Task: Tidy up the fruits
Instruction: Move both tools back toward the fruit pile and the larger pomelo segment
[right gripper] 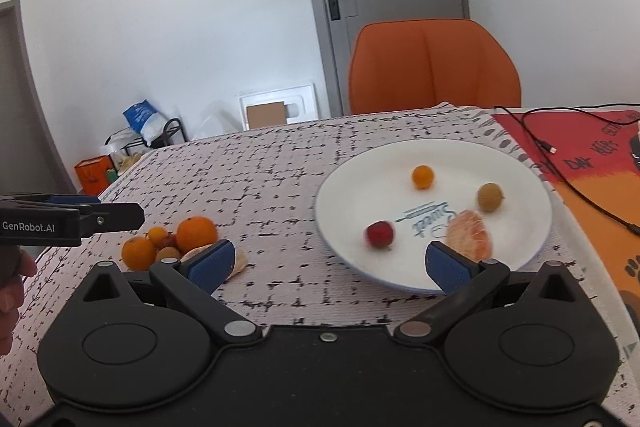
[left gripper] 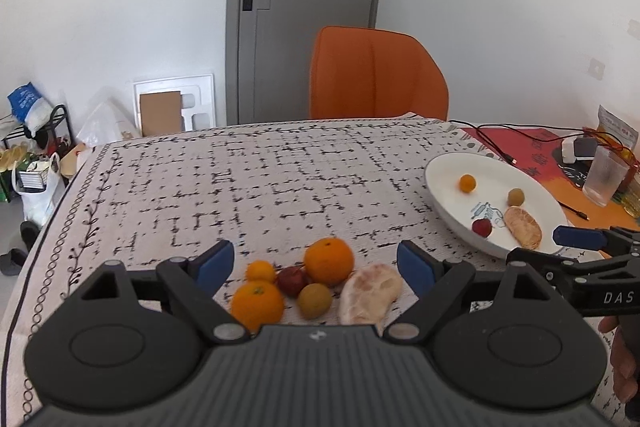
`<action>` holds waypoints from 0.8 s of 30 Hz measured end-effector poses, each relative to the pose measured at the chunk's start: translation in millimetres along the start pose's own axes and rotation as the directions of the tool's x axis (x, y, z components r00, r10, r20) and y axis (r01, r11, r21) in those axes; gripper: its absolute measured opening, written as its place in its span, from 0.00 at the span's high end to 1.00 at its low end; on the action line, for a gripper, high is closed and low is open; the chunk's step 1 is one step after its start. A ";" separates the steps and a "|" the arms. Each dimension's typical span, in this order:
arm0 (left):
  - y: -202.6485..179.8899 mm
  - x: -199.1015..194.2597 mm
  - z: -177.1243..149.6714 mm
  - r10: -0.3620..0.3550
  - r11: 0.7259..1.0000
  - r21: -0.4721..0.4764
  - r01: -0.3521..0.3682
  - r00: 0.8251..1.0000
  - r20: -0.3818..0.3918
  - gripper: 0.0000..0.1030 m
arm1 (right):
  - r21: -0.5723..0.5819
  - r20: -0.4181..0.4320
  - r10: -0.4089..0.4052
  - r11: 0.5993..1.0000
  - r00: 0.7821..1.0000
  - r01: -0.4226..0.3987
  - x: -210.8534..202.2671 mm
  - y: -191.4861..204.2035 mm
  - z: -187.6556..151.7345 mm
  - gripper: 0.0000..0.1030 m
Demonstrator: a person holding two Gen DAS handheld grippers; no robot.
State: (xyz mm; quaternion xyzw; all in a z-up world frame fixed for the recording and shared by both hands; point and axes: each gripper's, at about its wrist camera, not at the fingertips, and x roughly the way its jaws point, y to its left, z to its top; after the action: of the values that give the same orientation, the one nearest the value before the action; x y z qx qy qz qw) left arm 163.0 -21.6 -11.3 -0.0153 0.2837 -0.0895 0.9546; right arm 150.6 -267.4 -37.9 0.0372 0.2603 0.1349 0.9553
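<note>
A heap of fruit lies on the patterned tablecloth between my left gripper's (left gripper: 316, 265) open fingers: two oranges (left gripper: 329, 261) (left gripper: 257, 303), a small kumquat (left gripper: 260, 271), a red fruit (left gripper: 293, 280), a brown longan (left gripper: 314, 300) and a peeled citrus piece (left gripper: 370, 293). The white plate (right gripper: 344, 187) holds a kumquat (right gripper: 423, 176), a longan (right gripper: 489, 196), a red fruit (right gripper: 379, 234) and a peeled citrus piece (right gripper: 469, 234). My right gripper (right gripper: 328, 265) is open and empty at the plate's near rim. The heap also shows in the right wrist view (right gripper: 196, 233).
An orange chair (left gripper: 376, 75) stands at the table's far side before a grey door. At the right, a red-orange mat (right gripper: 592, 163) carries black cables (right gripper: 560, 163), a plastic cup (left gripper: 604, 177) and packets. Bags and a rack sit on the floor at the left.
</note>
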 end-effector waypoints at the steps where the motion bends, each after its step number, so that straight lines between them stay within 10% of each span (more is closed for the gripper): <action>1: 2.4 -1.0 -2.1 0.003 1.000 -0.004 -0.003 1.000 0.001 0.15 | -0.003 -0.003 0.005 1.000 1.000 -0.005 0.9 2.6 -0.1 0.00; 24: 37.4 13.4 -29.0 0.022 0.995 -0.101 -0.023 1.000 -0.017 0.34 | -0.047 -0.085 0.103 0.993 0.991 -0.107 25.0 37.4 -3.8 0.00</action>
State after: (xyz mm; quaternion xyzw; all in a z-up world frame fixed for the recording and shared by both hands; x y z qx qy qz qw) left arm 164.3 13.4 -45.8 -0.0595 0.2955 -0.0643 0.9513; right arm 160.5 -224.5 -48.0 0.0209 0.2934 0.1931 0.9360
